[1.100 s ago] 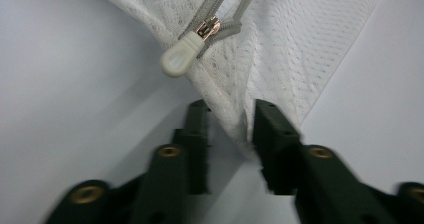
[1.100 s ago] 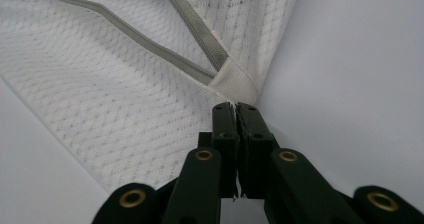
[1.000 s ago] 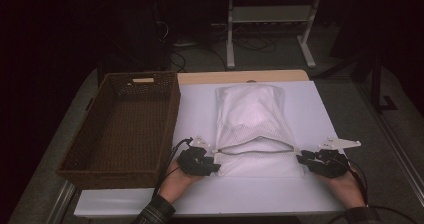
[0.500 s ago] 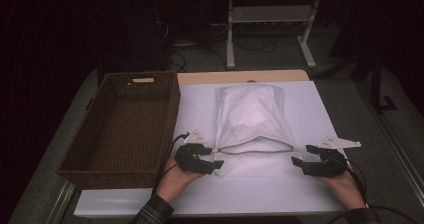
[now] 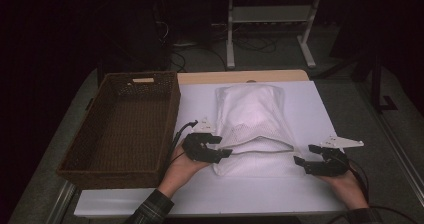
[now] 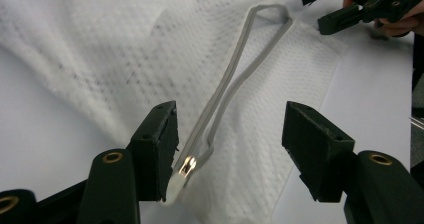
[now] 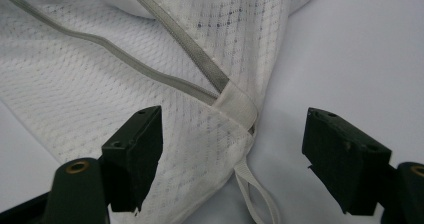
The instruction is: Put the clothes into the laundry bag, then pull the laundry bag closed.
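Mesh bag [image 5: 252, 129] between open-jawed left gripper [image 5: 220, 146] and right gripper [image 5: 304, 155]; zipper pull [image 6: 186, 167] close-up.

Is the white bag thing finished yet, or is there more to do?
Not finished. The white mesh bag lies flat on the table with something inside, its grey zipper gaping open. Both the left gripper and the right gripper have just opened, one at each end of the zipper, holding nothing. Probably still to do: close the zipper. The wicker basket beside it has nothing in it.

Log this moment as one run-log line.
left gripper: open, jaws just closing slightly, beside zipper | right gripper: open at corner of mesh bag | basket: left of bag
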Available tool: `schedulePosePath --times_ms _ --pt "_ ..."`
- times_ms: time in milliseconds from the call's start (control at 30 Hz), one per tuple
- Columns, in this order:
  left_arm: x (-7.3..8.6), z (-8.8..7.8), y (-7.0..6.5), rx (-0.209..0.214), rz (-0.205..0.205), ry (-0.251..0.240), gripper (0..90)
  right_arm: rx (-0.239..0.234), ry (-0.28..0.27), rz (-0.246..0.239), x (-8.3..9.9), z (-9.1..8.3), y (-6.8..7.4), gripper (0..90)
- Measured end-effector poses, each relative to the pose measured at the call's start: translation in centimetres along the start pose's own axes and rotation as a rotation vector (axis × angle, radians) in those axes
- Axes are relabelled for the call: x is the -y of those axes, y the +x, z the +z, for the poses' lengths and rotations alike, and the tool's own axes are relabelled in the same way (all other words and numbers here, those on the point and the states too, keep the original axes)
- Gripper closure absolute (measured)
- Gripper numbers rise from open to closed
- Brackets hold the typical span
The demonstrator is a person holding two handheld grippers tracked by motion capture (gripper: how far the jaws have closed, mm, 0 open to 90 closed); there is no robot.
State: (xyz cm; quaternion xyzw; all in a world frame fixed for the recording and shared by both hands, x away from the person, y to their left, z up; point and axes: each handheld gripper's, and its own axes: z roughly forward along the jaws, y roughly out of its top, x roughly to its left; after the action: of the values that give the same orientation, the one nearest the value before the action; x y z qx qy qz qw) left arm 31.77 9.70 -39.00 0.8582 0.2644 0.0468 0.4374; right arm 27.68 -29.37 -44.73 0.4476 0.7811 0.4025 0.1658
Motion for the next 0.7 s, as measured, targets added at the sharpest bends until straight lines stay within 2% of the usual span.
schedulePosePath --times_ms 300,533,600,633,700 --pt "-2.1 1.7 -0.3 0.029 0.08 -0.001 46.3 -0.003 0.002 0.002 -0.1 0.1 -0.1 23.9" --pt "-3.3 3.6 -0.5 0.049 0.106 0.005 48.8 -0.014 -0.007 0.002 -0.2 0.2 0.0 23.9" --pt "-3.3 3.6 -0.5 0.049 0.106 0.005 48.8 -0.017 -0.005 0.003 -0.2 0.2 0.0 23.9" --pt "-3.6 4.5 -0.6 0.062 0.114 0.004 48.8 -0.017 -0.005 0.003 -0.2 0.2 0.0 23.9" --pt "-3.6 4.5 -0.6 0.062 0.114 0.004 48.8 -0.019 -0.004 0.008 -0.2 0.2 0.0 23.9"
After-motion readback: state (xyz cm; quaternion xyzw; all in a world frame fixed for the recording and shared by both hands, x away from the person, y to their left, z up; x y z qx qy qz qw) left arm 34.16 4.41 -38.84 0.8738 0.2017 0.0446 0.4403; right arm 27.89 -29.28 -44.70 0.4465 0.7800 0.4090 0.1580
